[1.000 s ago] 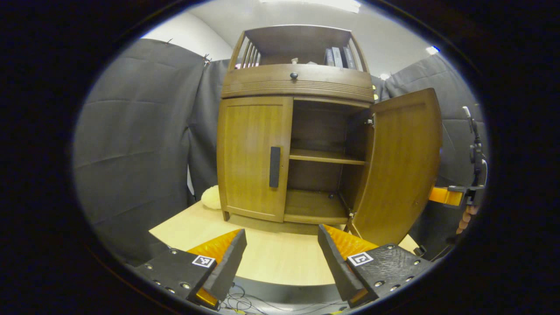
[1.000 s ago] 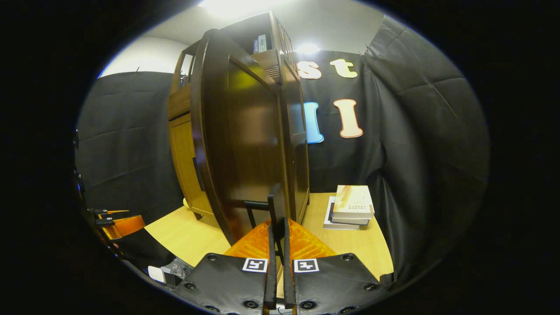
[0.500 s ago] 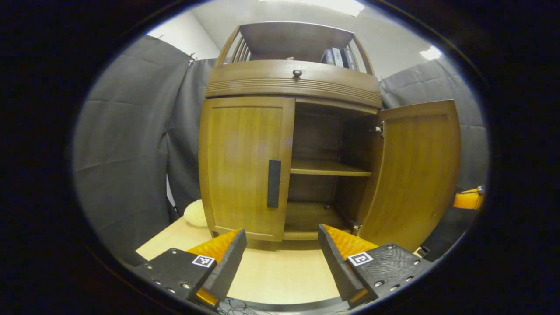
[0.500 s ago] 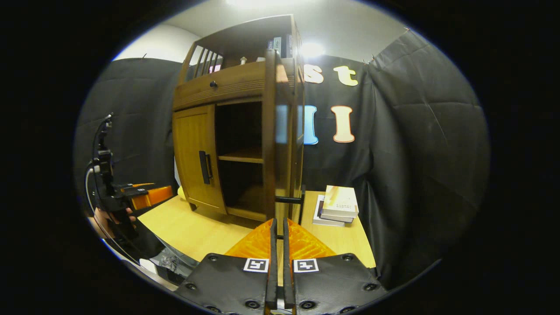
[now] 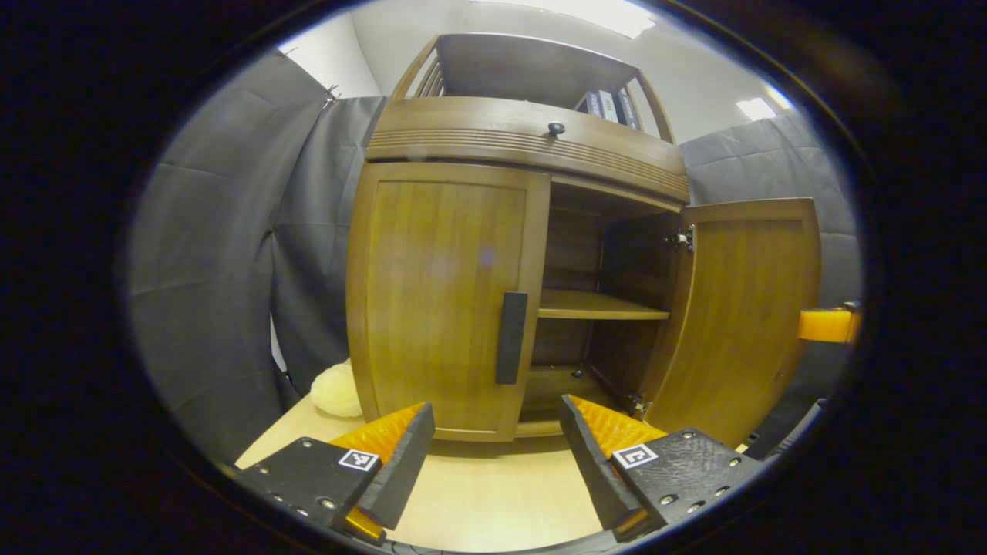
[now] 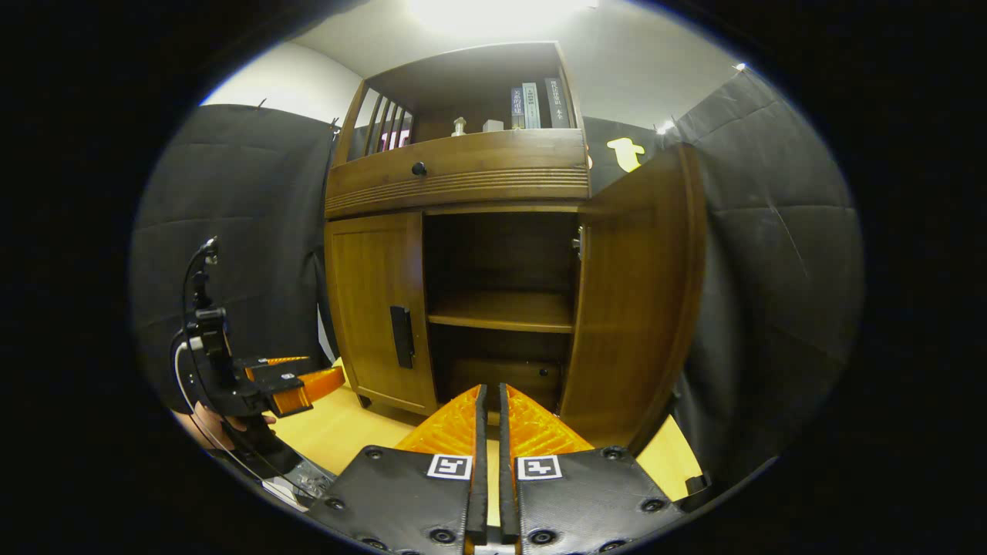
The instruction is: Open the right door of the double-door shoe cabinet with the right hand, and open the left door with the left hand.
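The wooden shoe cabinet stands on the table. Its left door is closed, with a black vertical handle at its inner edge. The right door is swung wide open, showing the inside shelf. My left gripper is open, low in front of the left door and short of the handle. In the right gripper view my right gripper is shut with nothing between its fingers, facing the open compartment beside the right door. The left gripper appears there at the left, held by a hand.
The cabinet sits on a light wooden table. A cream fluffy object lies by its left foot. Above the doors is a drawer with a dark knob, and books stand on the top shelf. Black cloth walls surround the booth.
My right gripper, shut on the right door's handle a second ago, has come off it and turned to face the cabinet front; that door stands wider open. My left gripper has moved closer to the left door.
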`<state>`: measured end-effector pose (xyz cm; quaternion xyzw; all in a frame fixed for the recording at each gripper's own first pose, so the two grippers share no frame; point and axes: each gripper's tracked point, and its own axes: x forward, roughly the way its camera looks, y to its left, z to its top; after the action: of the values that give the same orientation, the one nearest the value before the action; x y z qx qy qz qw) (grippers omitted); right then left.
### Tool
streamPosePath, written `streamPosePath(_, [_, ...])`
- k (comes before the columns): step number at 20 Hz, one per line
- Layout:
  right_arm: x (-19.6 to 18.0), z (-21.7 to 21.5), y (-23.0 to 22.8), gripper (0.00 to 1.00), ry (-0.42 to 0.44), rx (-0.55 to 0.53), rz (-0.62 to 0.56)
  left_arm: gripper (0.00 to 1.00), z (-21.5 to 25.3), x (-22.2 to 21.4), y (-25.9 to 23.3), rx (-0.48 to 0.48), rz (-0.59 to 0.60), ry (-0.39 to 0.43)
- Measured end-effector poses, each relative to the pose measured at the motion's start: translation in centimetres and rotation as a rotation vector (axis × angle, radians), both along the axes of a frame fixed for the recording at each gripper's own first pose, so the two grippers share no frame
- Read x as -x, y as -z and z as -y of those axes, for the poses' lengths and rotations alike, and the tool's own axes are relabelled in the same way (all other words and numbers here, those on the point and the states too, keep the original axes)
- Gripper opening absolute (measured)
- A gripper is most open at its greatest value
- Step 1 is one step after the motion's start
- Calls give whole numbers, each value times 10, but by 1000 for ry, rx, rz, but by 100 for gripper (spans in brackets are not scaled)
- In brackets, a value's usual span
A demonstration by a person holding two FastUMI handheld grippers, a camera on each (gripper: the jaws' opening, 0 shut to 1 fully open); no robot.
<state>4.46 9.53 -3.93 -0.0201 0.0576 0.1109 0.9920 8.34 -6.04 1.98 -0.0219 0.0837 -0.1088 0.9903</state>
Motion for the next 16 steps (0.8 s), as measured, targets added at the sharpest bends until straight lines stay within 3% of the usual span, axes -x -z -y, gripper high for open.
streamPosePath(5, [-12, -11, -12, 7, 24, -13, 44, 96, -11, -4, -4, 62, 25, -17])
streamPosePath(6, [-21, -16, -14, 12, 24, -11, 59, 96, -13, -4, -4, 67, 24, -21])
streamPosePath(12, [-46, -19, -8, 96, 26, -1, 58, 96, -19, -9, -3, 30, 27, -26])
streamPosePath(16, [-63, -23, -3, 97, -9, -8, 58, 96, -9, -25, -8, 37, 34, -26])
